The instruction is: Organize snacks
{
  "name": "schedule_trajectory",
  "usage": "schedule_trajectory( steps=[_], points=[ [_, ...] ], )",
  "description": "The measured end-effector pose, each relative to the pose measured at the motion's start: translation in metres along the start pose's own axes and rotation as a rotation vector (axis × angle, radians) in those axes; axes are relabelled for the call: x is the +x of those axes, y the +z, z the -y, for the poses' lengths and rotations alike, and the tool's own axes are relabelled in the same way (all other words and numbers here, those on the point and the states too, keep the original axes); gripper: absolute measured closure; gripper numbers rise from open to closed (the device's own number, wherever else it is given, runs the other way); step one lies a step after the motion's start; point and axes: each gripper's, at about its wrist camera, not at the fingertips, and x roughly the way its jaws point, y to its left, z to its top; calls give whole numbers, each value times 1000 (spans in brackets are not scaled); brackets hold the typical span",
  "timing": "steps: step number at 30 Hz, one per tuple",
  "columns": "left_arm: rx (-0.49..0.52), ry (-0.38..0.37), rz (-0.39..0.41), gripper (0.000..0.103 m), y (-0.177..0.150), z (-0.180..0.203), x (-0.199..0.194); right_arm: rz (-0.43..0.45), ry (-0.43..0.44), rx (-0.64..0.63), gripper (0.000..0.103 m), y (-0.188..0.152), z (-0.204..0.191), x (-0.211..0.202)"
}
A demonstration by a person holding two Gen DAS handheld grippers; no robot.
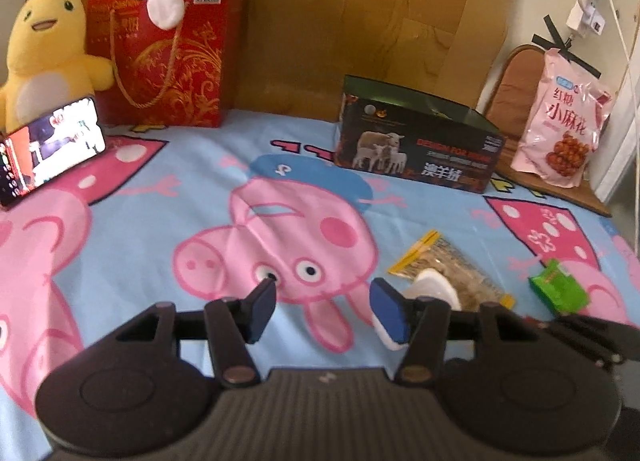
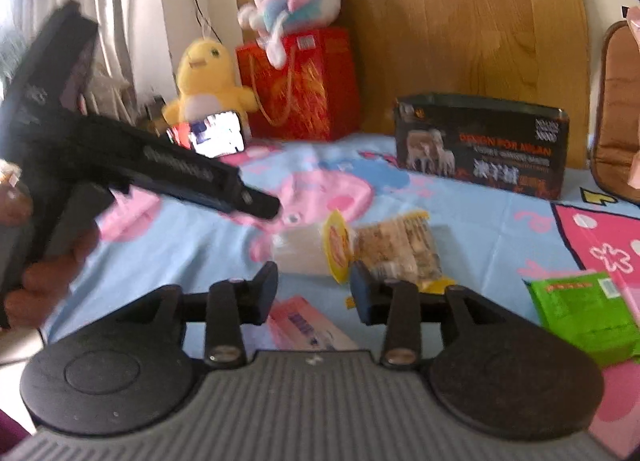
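Note:
My left gripper (image 1: 326, 305) hangs open over the cartoon-pig sheet (image 1: 160, 229) with nothing between its pads. Just beyond its right finger lie a white cup (image 1: 434, 287) and a clear snack packet with yellow ends (image 1: 448, 267); a green packet (image 1: 558, 289) lies further right. In the right wrist view my right gripper (image 2: 314, 293) is open too. Past its tips the cup with a yellow lid (image 2: 336, 249) lies on its side beside the clear packet (image 2: 400, 249). A pink packet (image 2: 308, 325) lies under it, and the green packet (image 2: 584, 313) is at right. A hand holds the left gripper (image 2: 268, 207) at left.
An open black box with sheep printed on it (image 1: 416, 141) stands at the back, a pink snack bag (image 1: 564, 117) to its right. A red gift bag (image 1: 160, 61), a yellow plush (image 1: 48, 49) and a lit phone (image 1: 52, 149) stand at the back left, before a wooden headboard (image 1: 360, 21).

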Motion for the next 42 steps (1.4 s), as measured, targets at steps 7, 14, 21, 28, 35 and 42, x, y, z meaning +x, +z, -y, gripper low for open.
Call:
schedule_trajectory(
  steps=[7,14,21,28,35,42],
  points=[
    [42,58,11,49,-2,2,2,1,-171,16,52,-5,26,-16],
    [52,112,27,44,-3,2,2,58,-152,328,51,-11,83,-36],
    [75,150,38,44,-3,1,3,95,-146,228,51,-10,63,-39],
    [57,161,36,42,-5,-8,5,124,-143,119,50,-9,48,-42],
    [45,199,44,42,-6,-21,6,107,-119,75,49,-8,32,-38],
    [32,216,41,42,-8,-31,10,92,-92,41,48,-4,18,-28]
  ],
)
